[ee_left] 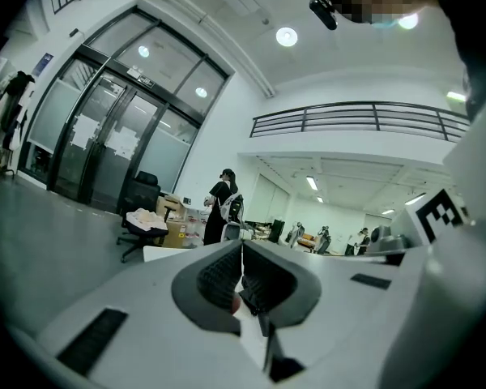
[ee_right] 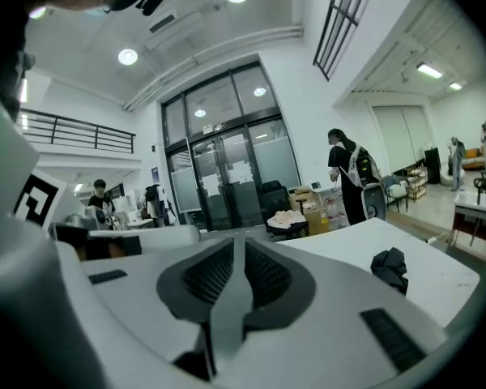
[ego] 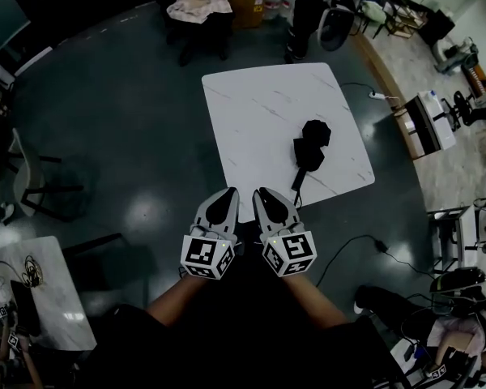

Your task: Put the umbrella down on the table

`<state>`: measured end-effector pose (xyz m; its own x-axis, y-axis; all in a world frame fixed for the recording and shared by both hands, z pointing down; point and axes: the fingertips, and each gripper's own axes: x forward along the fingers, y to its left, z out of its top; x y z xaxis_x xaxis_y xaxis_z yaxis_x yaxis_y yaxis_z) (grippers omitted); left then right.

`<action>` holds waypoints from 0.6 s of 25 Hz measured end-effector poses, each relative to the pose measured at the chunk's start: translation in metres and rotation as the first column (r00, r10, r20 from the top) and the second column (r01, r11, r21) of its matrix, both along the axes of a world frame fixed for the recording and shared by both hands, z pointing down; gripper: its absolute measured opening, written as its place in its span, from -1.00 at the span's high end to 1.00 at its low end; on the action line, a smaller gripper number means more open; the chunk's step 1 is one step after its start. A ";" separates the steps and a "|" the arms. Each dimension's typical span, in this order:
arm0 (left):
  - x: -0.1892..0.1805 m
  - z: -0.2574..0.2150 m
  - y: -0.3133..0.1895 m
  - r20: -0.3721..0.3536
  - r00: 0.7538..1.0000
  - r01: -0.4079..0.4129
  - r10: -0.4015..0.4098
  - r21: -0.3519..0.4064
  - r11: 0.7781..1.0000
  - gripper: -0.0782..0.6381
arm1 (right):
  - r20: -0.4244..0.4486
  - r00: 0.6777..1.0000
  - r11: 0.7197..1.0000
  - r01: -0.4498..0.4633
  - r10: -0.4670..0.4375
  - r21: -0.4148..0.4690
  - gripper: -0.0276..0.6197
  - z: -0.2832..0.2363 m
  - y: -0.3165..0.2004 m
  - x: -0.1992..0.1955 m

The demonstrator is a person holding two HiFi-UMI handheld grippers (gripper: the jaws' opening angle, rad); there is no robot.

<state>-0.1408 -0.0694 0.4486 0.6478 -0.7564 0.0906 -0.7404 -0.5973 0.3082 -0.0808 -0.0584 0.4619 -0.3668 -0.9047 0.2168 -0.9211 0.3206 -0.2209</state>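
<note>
black folded umbrella (ego: 309,145) on white table (ego: 259,112)

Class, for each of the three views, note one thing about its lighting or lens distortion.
Head view: dim with dark corners; the white table stands out and light glares off the floor. Left gripper view: fisheye bows the balcony railing; a ceiling lamp blooms. Right gripper view: black circular rim, glass doors curved, umbrella small but sharp at right.
</note>
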 end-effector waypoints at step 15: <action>-0.053 -0.010 0.007 0.035 0.996 0.084 -0.087 0.080 0.993 0.73 | -0.092 0.993 0.988 0.086 -0.074 0.129 0.83 -0.026 0.006 -0.065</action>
<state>-0.1941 -0.0629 0.4390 0.5777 -0.8146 0.0524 -0.8002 -0.5525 0.2335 -0.1463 -0.0527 0.4359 -0.4240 -0.8961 0.1315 -0.9052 0.4148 -0.0923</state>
